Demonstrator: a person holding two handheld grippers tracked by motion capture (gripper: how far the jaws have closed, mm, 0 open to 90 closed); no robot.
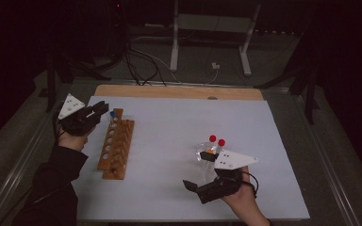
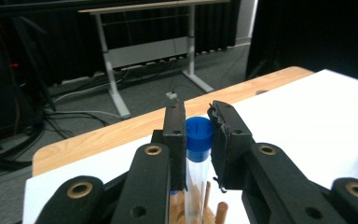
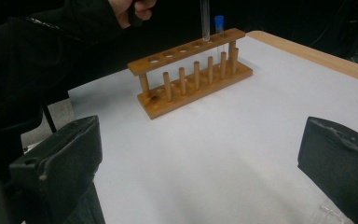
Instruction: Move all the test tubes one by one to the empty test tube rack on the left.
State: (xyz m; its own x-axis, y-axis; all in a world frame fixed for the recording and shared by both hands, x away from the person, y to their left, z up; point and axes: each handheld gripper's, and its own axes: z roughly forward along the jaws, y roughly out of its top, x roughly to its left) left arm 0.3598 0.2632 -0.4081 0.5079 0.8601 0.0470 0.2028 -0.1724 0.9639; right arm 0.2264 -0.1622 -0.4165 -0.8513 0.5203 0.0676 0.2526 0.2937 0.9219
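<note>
A wooden tube rack (image 1: 116,143) lies at the left of the white table sheet (image 1: 179,117). My left gripper (image 1: 102,109) hovers over the rack's far end. In the left gripper view it (image 2: 197,116) is shut on a clear tube with a blue cap (image 2: 199,135), held upright. From the right gripper view the held tube's lower end (image 3: 205,23) reaches a hole in the rack (image 3: 191,70), beside another blue-capped tube (image 3: 219,22) standing in the end hole. My right gripper (image 1: 199,170) rests at the front right, jaws wide open (image 3: 200,163) and nothing between them.
Two red-capped tubes (image 1: 217,141) sit in clear plastic just beyond my right gripper. The wooden table edge (image 1: 179,92) runs along the far side. A white desk frame (image 1: 212,42) and cables stand on the floor behind.
</note>
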